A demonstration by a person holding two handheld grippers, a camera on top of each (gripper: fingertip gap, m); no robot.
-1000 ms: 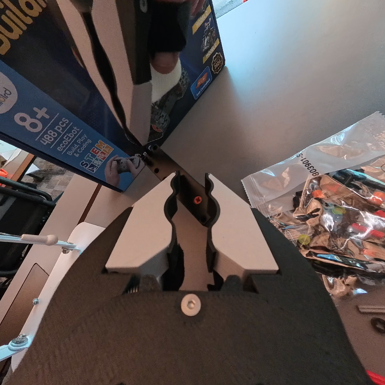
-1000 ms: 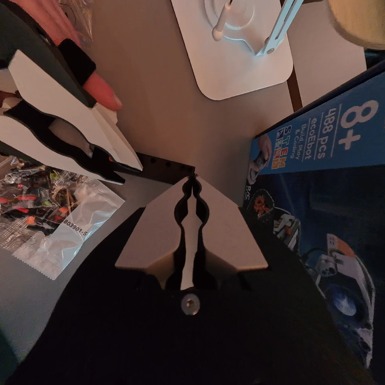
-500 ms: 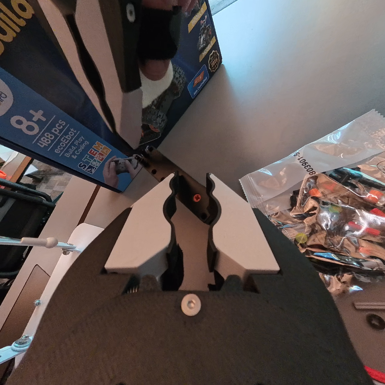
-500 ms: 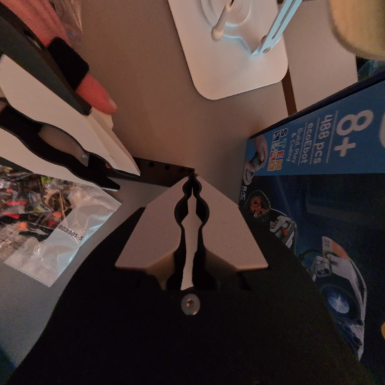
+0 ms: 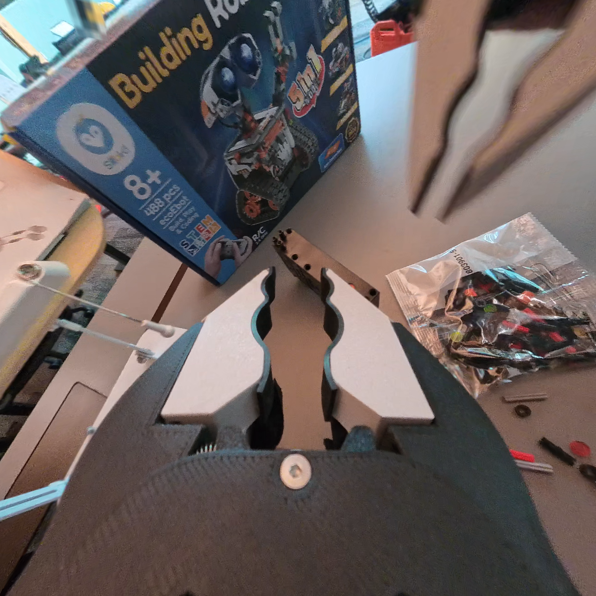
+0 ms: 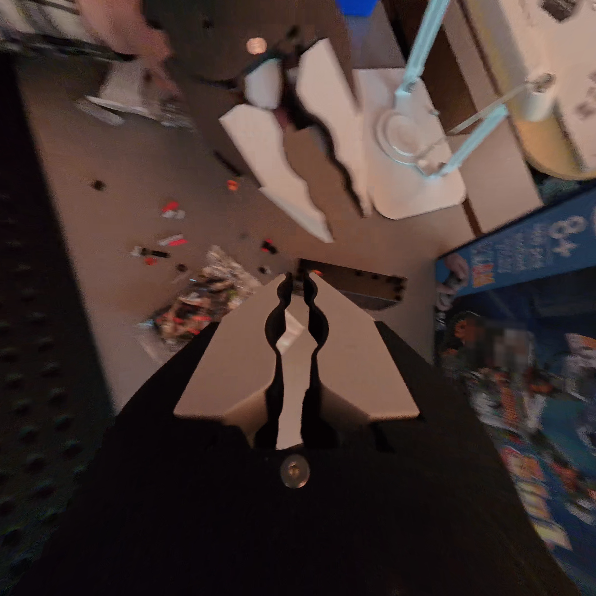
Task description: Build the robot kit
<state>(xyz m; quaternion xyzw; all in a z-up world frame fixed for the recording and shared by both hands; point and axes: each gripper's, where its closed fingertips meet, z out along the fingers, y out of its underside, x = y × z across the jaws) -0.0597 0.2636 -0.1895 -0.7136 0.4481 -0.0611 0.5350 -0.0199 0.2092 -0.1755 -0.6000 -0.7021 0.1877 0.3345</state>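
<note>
left gripper spread, empty, beside black perforated block; right gripper slightly parted, empty. block prob rigid, light: grip long flat sides.

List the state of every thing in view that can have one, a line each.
left tool: open, empty, just above the black block.
right tool: slightly open, empty, lifted off the table.
black block: lying on the table, ungripped.
toy box: closed, lying flat.
parts bag: lying on the table, parts inside; whether it is sealed cannot be told.
loose parts: scattered on the table.
</note>
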